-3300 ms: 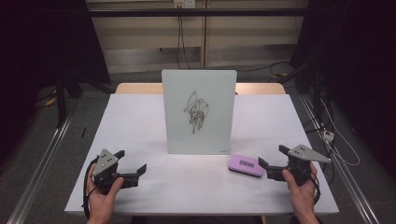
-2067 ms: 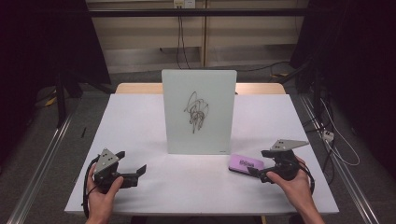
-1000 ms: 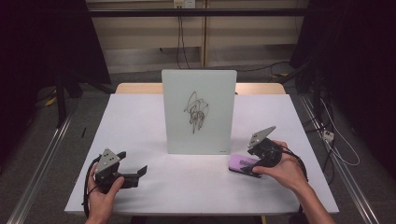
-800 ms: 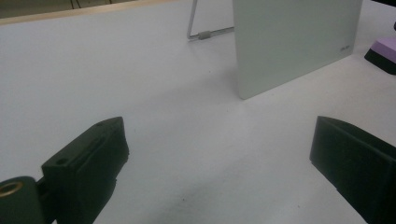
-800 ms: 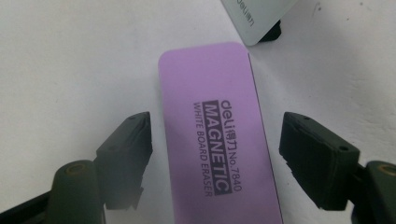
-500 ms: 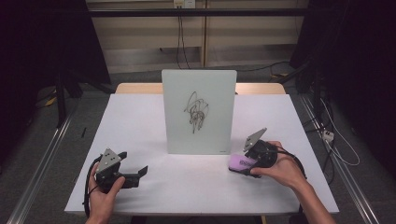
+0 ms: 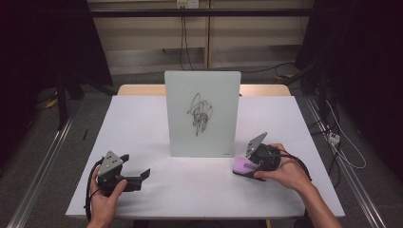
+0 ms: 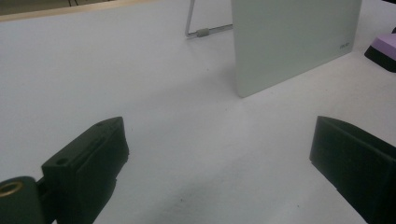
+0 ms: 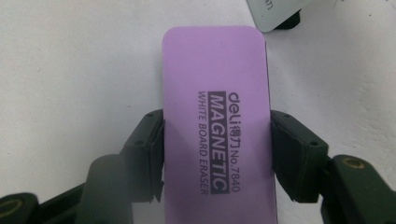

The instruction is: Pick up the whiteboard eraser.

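Two grippers are held above a white table (image 7: pixel 157 123). The right gripper (image 7: pixel 259 159) is placed at the right front of the table, just in front of the lower right corner of the whiteboard (image 7: pixel 203 114). Its jaws have just been closing, with the eraser (image 7: pixel 244 166) between them. In the right gripper view the eraser (image 9: pixel 217 126) is seen as a purple block with dark printed lettering, lying flat on the table (image 9: pixel 70 70). It is clamped across its width, and each long edge is touched by one black pad (image 9: pixel 152 144) of the right gripper (image 9: pixel 217 149). The far end of the eraser extends beyond the jaws toward the corner of the whiteboard (image 9: pixel 273 11).

The whiteboard is set upright near the middle of the table, and a dark scribble (image 7: pixel 199 114) is drawn on its face. In the left gripper view a wire stand (image 8: pixel 203 30) is seen behind the whiteboard (image 8: pixel 292 39).

The left gripper (image 7: pixel 138 176) is held at the left front of the table, well apart from the eraser. Its jaws are spread wide, and only bare table (image 8: pixel 163 102) is seen between them in the left gripper view. The eraser (image 8: pixel 385 49) is seen at the right edge of that view.
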`<action>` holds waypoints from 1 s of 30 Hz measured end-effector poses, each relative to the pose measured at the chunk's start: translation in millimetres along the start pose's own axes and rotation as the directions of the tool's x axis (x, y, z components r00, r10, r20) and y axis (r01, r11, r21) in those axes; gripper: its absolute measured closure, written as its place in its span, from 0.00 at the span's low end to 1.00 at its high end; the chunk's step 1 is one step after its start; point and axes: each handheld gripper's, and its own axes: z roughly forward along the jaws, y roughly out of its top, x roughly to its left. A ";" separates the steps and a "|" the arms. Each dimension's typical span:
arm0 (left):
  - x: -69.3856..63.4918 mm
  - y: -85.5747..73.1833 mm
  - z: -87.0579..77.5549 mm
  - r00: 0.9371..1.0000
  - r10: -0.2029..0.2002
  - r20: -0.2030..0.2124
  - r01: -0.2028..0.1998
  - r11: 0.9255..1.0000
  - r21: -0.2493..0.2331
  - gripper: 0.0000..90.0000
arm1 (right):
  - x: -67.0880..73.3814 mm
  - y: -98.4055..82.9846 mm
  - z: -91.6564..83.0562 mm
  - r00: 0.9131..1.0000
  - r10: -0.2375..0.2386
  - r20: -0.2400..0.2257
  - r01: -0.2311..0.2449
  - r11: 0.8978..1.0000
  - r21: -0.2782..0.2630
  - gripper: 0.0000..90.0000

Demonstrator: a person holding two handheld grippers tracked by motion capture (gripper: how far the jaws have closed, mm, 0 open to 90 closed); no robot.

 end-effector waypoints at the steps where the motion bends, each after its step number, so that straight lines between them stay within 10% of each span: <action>1: 0.1 0.2 -0.3 1.000 0.003 -0.002 -0.003 1.000 0.003 0.05 | 0.2 -0.2 0.0 1.000 0.000 0.001 0.000 1.000 -0.001 0.45; 30: 3.2 -3.5 -1.5 1.000 -0.025 0.010 0.025 1.000 0.005 0.05 | 8.2 -3.0 -19.1 0.991 0.121 0.054 -0.105 0.964 -0.246 0.46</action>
